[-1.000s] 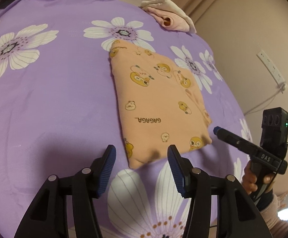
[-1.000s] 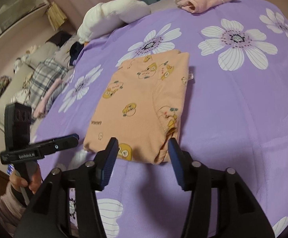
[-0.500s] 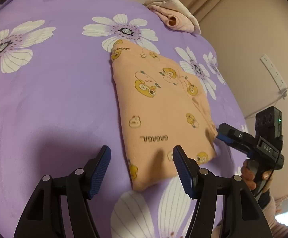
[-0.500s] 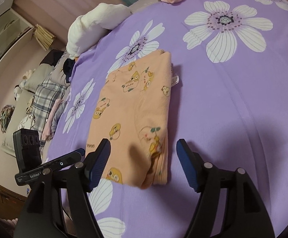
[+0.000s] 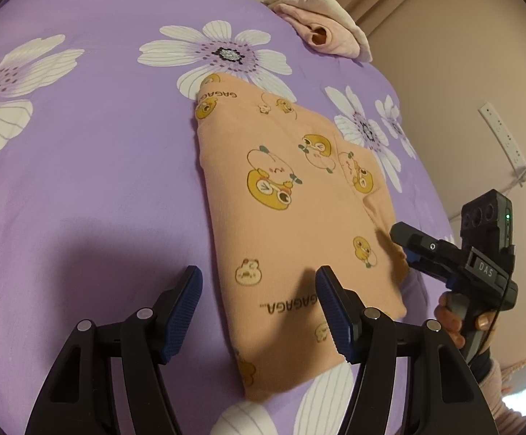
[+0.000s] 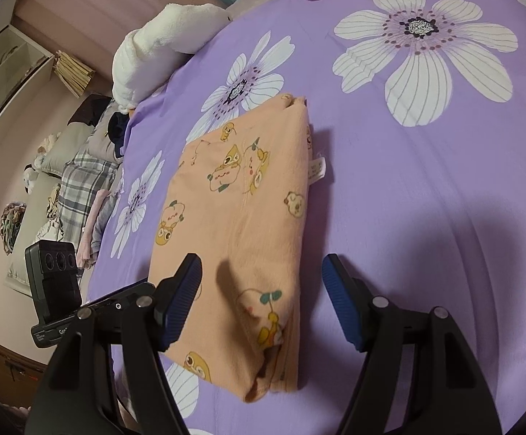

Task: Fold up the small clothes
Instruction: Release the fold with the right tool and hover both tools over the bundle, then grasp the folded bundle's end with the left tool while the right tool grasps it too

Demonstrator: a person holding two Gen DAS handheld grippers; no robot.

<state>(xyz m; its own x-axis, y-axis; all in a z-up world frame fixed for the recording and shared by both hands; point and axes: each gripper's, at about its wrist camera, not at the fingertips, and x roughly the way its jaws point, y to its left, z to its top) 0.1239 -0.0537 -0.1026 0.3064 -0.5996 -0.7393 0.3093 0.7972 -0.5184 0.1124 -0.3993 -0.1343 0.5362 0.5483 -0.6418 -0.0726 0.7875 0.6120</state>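
Note:
A peach garment [image 5: 292, 224] with yellow cartoon prints lies folded into a long rectangle on the purple flowered bedspread [image 5: 81, 181]. My left gripper [image 5: 259, 308] is open and empty, its jaws straddling the garment's near left corner just above it. My right gripper [image 6: 263, 297] is open and empty over the garment's [image 6: 241, 217] near end, where layered edges show. In the left wrist view the right gripper [image 5: 401, 246] reaches over the garment's right edge. The left gripper [image 6: 118, 301] shows at the left of the right wrist view.
A folded pink garment [image 5: 321, 32] lies at the far side of the bed. A white plush pillow [image 6: 161, 43] and a pile of plaid clothes [image 6: 81, 181] sit off the bed's far left. A wall with a socket strip [image 5: 502, 141] stands to the right.
Both grippers have moved forward and lower over the garment's near end, from just short of its edge to straddling it. The garment has not moved.

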